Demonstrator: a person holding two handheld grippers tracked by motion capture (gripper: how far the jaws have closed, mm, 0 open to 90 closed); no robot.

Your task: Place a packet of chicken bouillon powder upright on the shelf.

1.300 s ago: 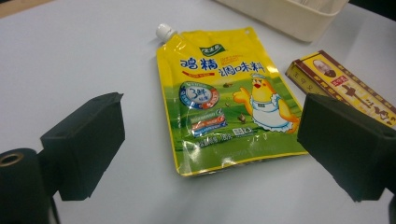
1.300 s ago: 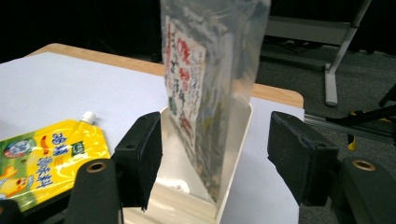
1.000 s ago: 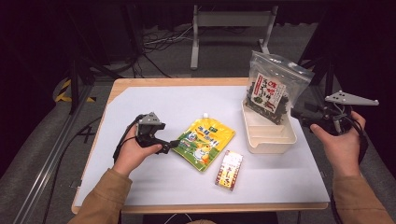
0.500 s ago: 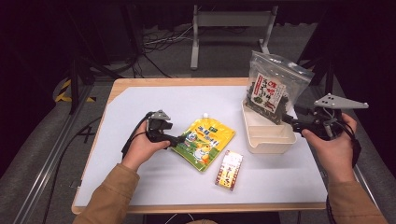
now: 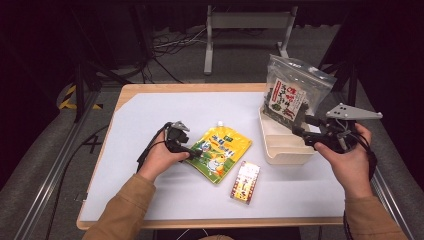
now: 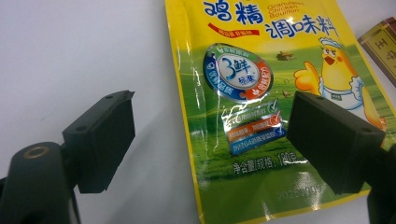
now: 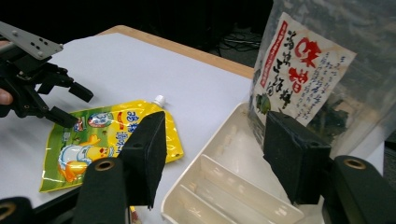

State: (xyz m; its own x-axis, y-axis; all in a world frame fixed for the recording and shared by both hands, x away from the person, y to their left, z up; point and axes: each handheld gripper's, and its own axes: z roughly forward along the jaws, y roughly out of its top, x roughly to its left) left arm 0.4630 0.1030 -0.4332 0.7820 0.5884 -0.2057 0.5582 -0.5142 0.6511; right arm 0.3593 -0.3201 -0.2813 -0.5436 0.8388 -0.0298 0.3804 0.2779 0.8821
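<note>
A yellow chicken-bouillon pouch (image 5: 220, 152) lies flat at the table's middle. My left gripper (image 5: 197, 151) is open at its left edge. In the left gripper view the left gripper (image 6: 210, 130) straddles that edge, one jaw over bare table and the other over the pouch (image 6: 261, 70). A clear bag of dried seaweed (image 5: 292, 95) stands upright at the far end of a white divided tray (image 5: 280, 155). My right gripper (image 5: 300, 131) is open beside the tray's right rim. In the right gripper view the right gripper (image 7: 212, 149) frames the tray (image 7: 233, 186) and the seaweed bag (image 7: 322, 70).
A small red-and-gold box (image 5: 245, 180) lies near the front edge, just right of the pouch. The white table top (image 5: 150, 115) has bare room at its left and back. Dark floor, cables and a stand lie beyond the table.
My left gripper has moved right, up to the pouch's edge. My right gripper has moved left, from off the table's side to the tray's rim.
</note>
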